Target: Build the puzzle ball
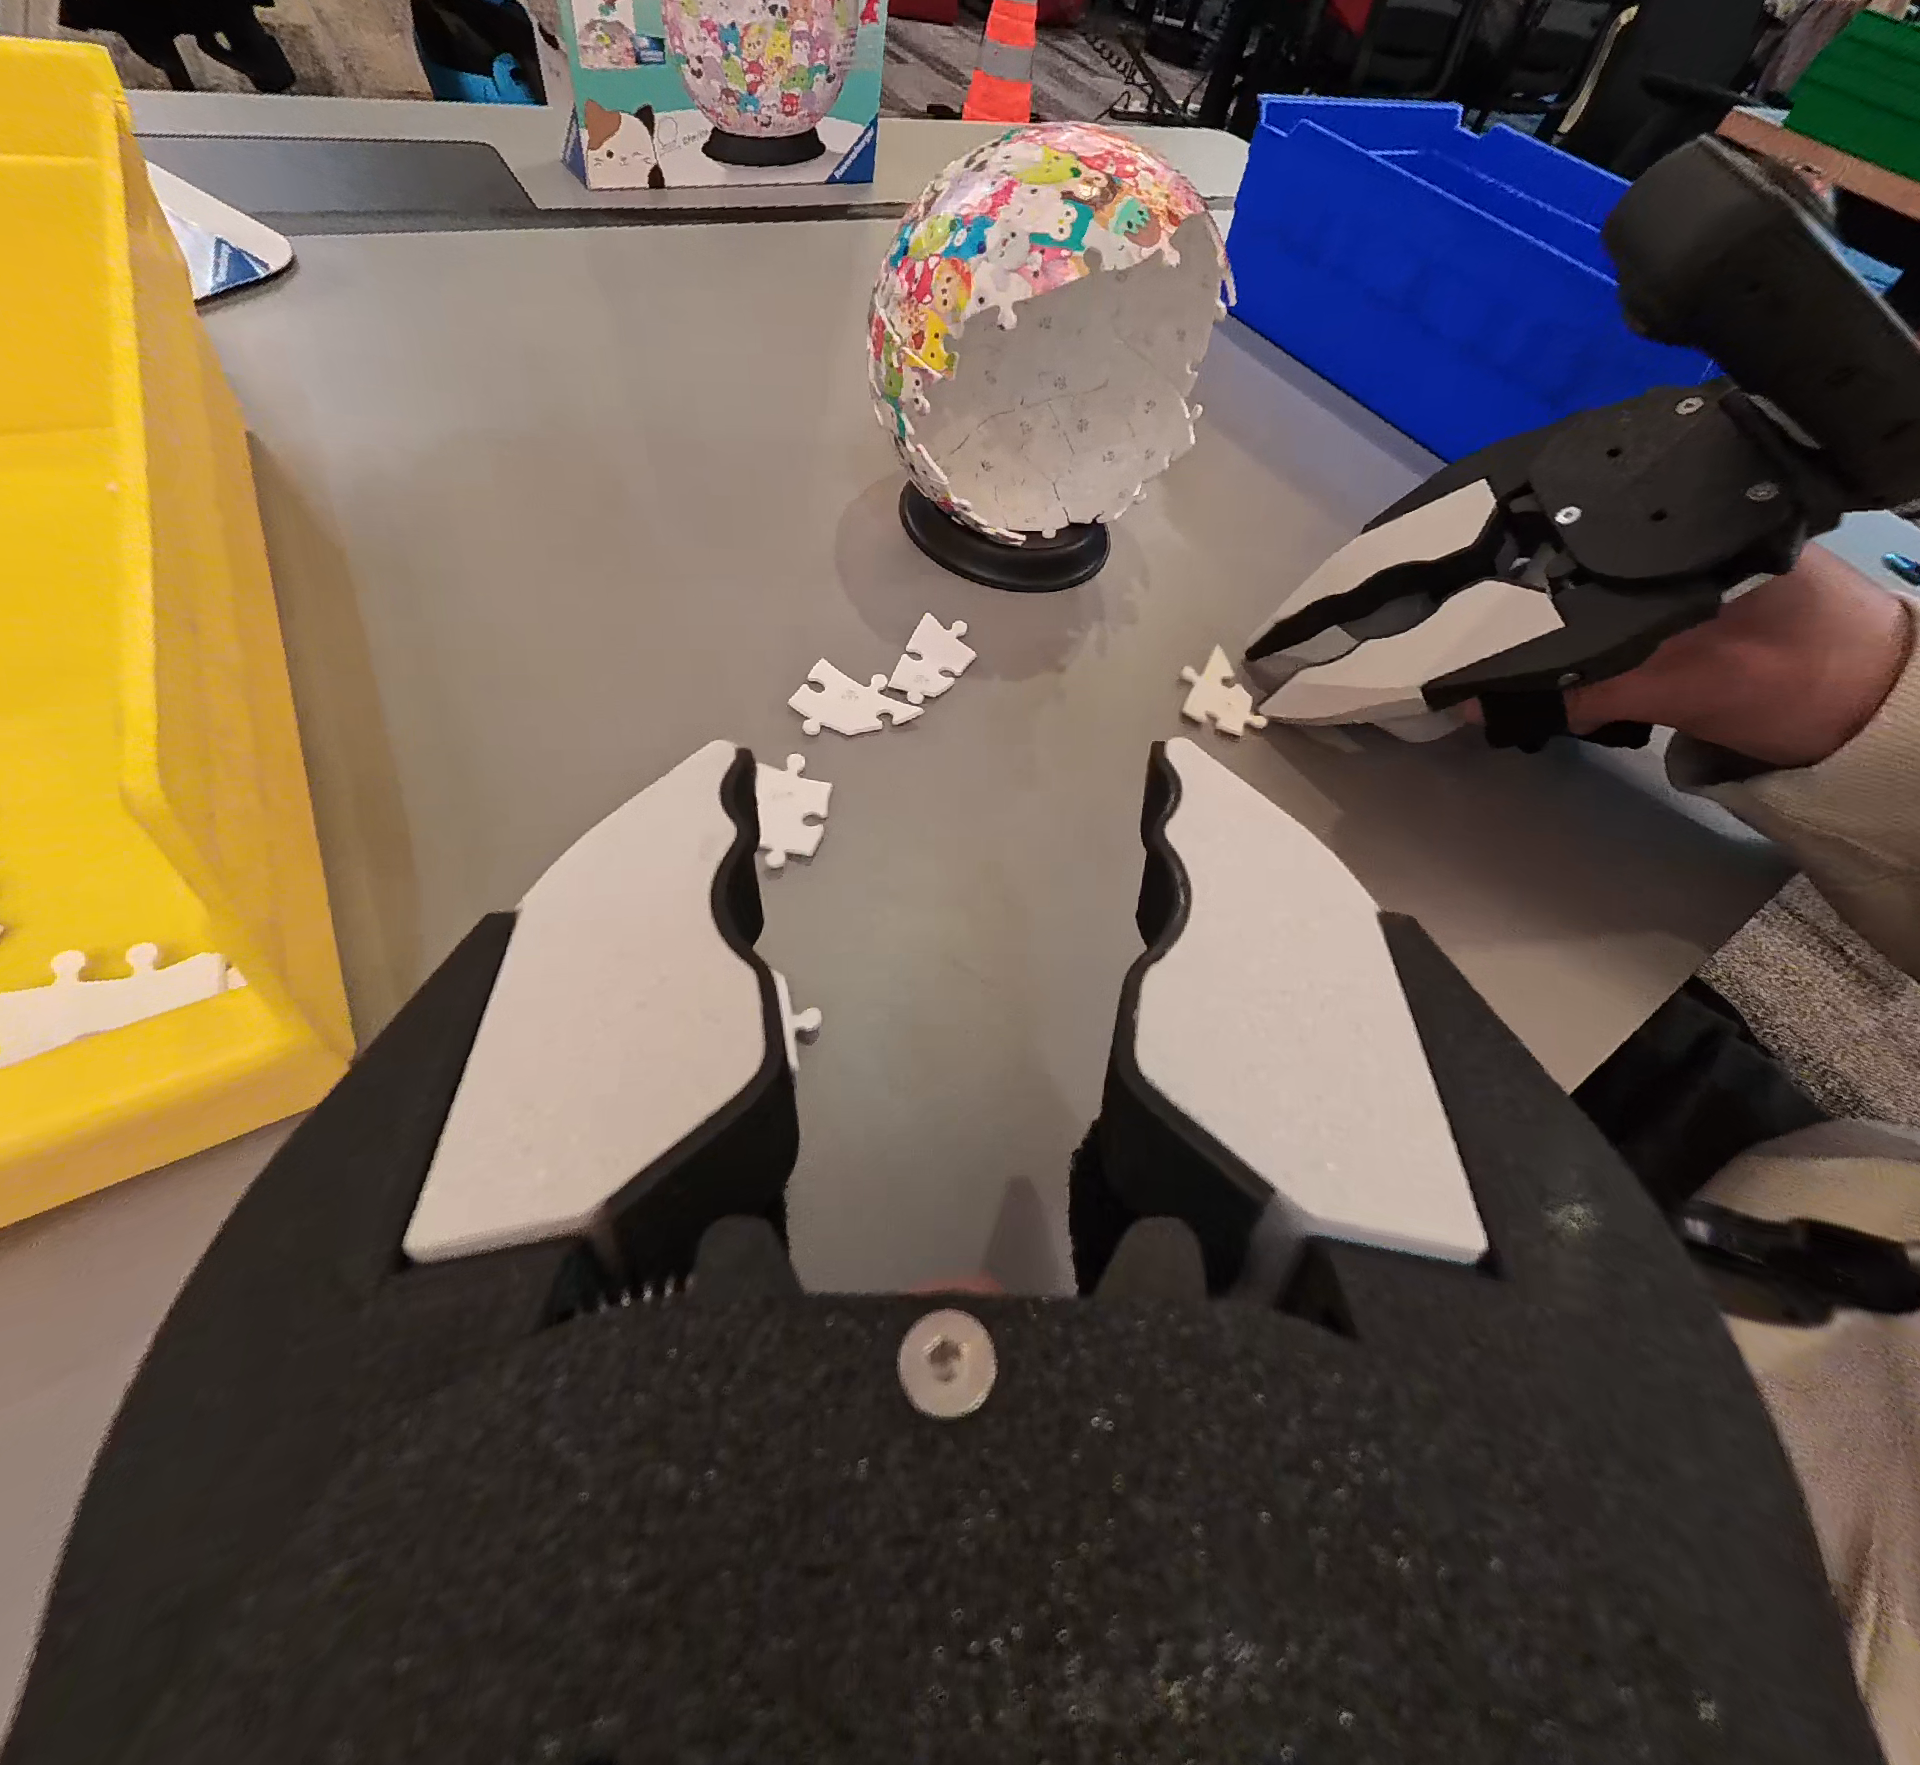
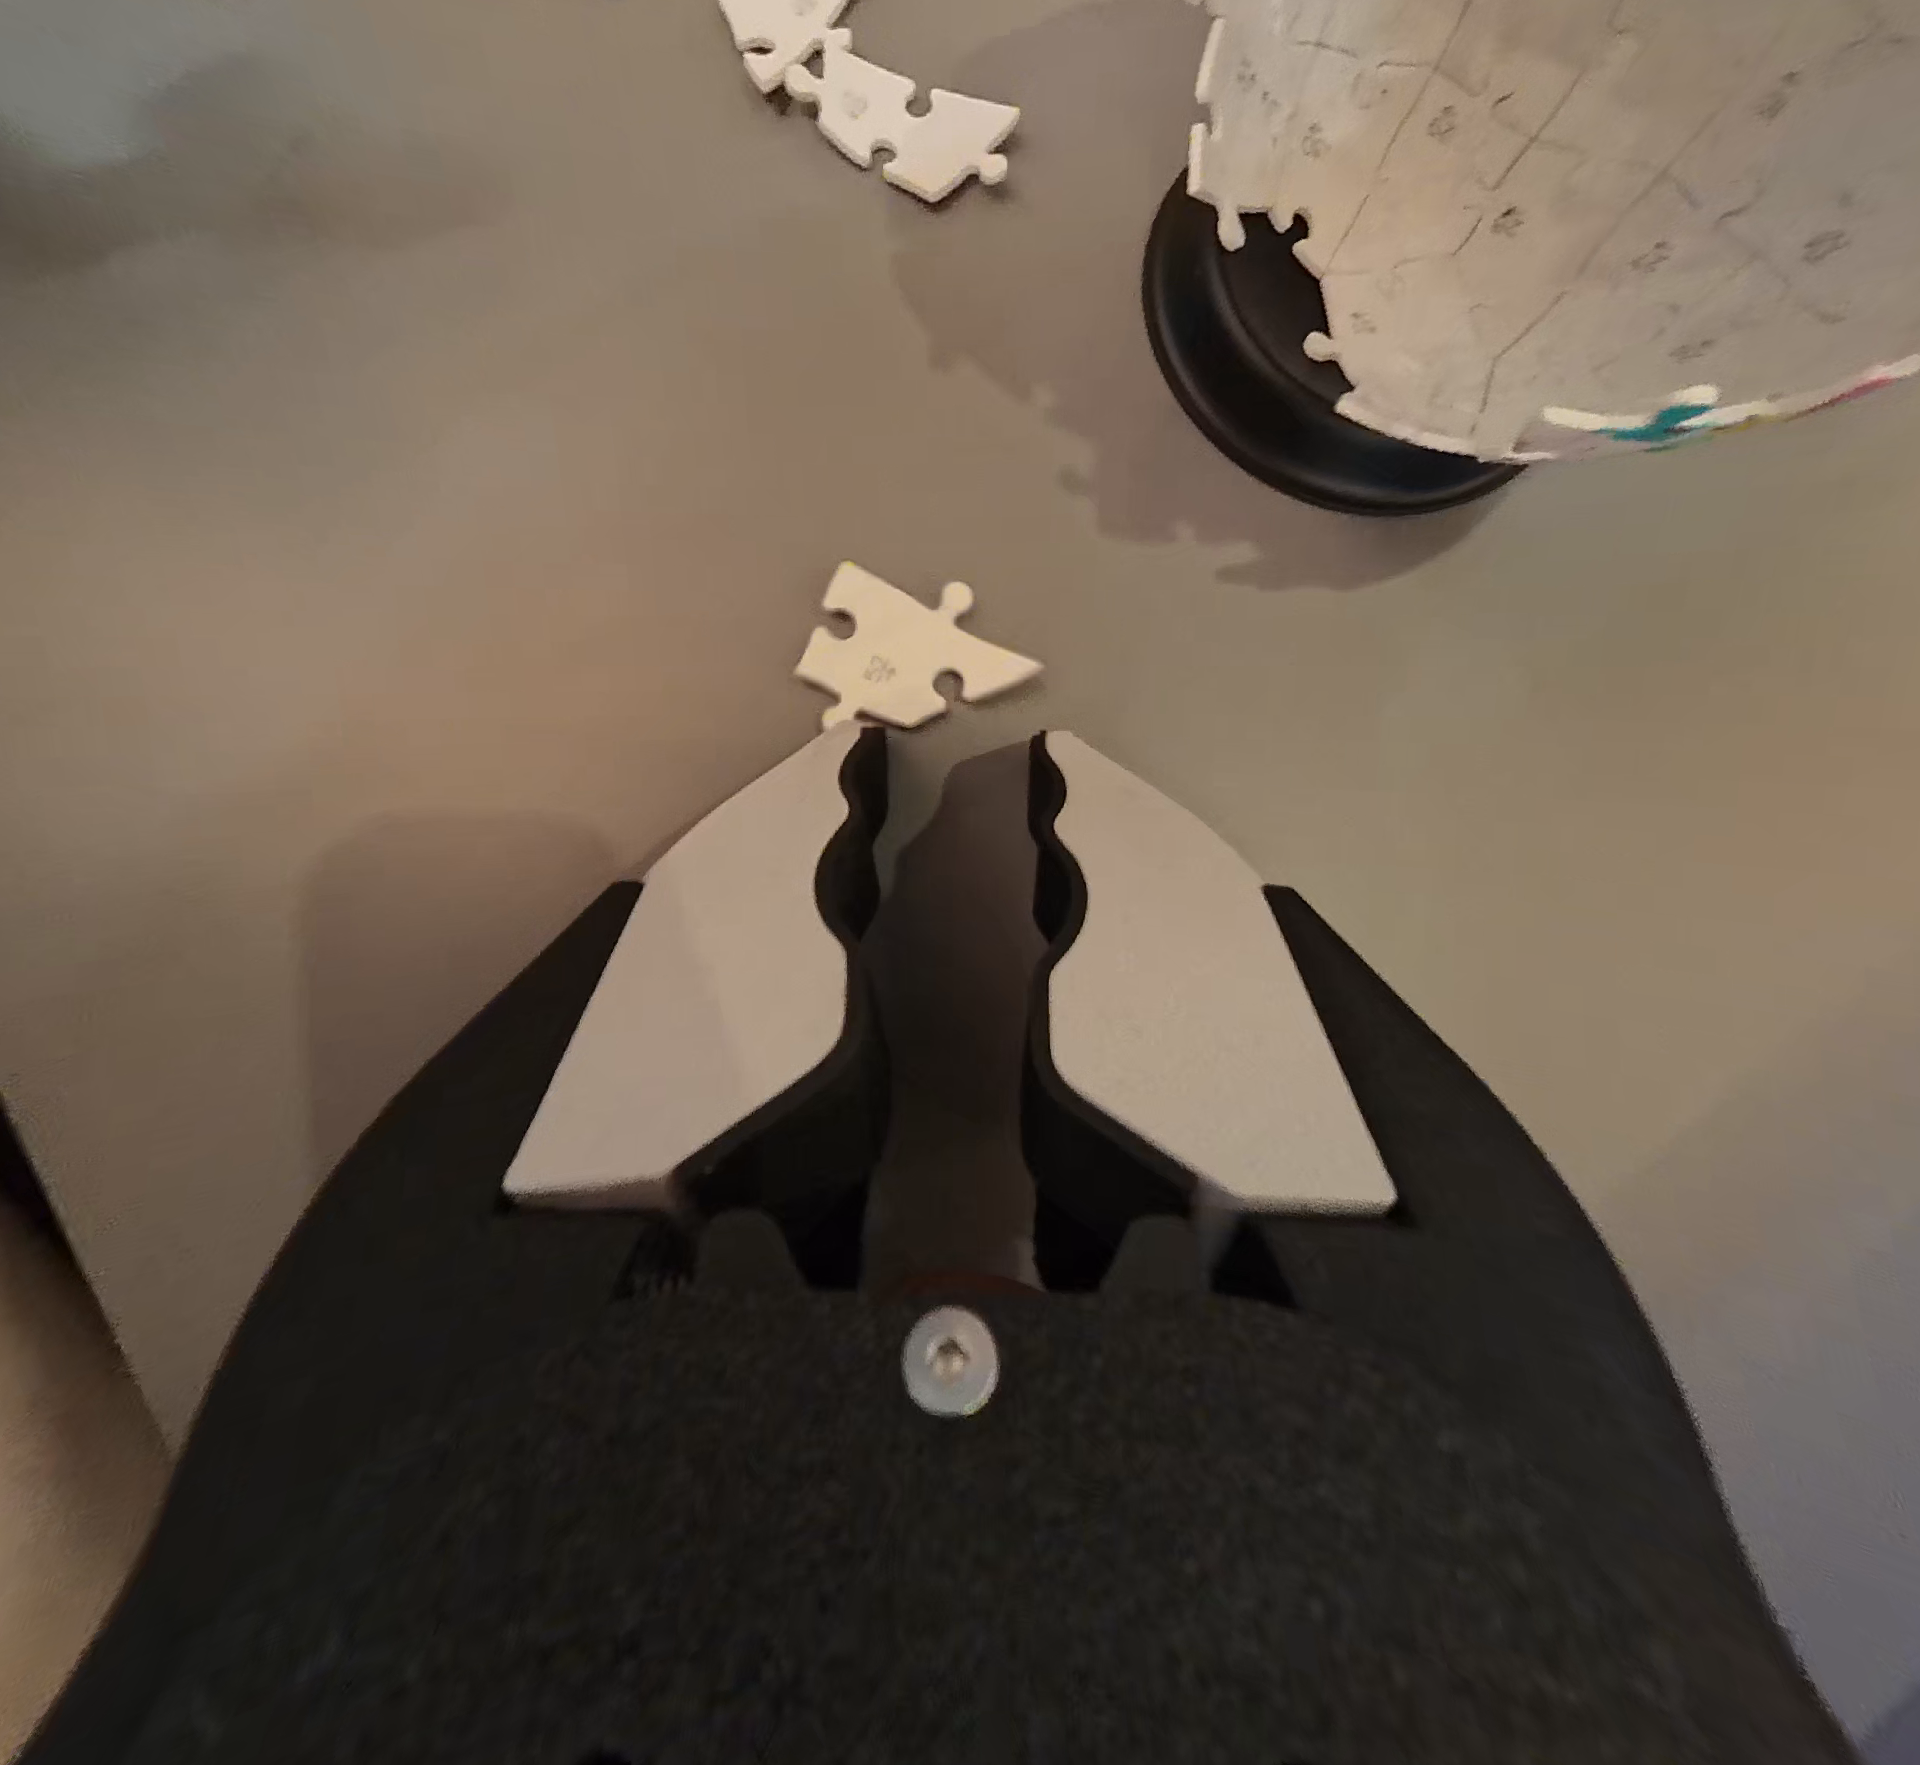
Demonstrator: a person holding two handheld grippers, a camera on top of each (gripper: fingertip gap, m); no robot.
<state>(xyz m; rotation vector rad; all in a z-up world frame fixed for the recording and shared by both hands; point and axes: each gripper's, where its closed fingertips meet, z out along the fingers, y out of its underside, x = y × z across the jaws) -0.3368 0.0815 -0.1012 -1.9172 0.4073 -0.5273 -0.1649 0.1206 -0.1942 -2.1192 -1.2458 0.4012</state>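
Note:
The half-built puzzle ball (image 1: 1039, 323) stands on a black ring stand (image 1: 1003, 546) on the grey table; its open side shows the white inner faces. It also fills the top right of the right wrist view (image 2: 1621, 157). Several loose white pieces (image 1: 883, 676) lie face down in front of it. My left gripper (image 1: 945, 759) is open and empty, with one piece (image 1: 792, 811) beside its left finger. My right gripper (image 2: 956, 739) is narrowly open, its tips just behind a single white piece (image 2: 914, 661), the left tip touching it. It also shows in the left wrist view (image 1: 1262, 687).
A yellow bin (image 1: 125, 624) with white pieces stands on the left. A blue bin (image 1: 1455, 261) stands at the back right. The puzzle's box (image 1: 717, 11) stands upright at the table's far edge. The table's edge runs close on the right, by a sleeve (image 1: 1818, 780). My right fingertips sit around 20 centimetres from my left ones.

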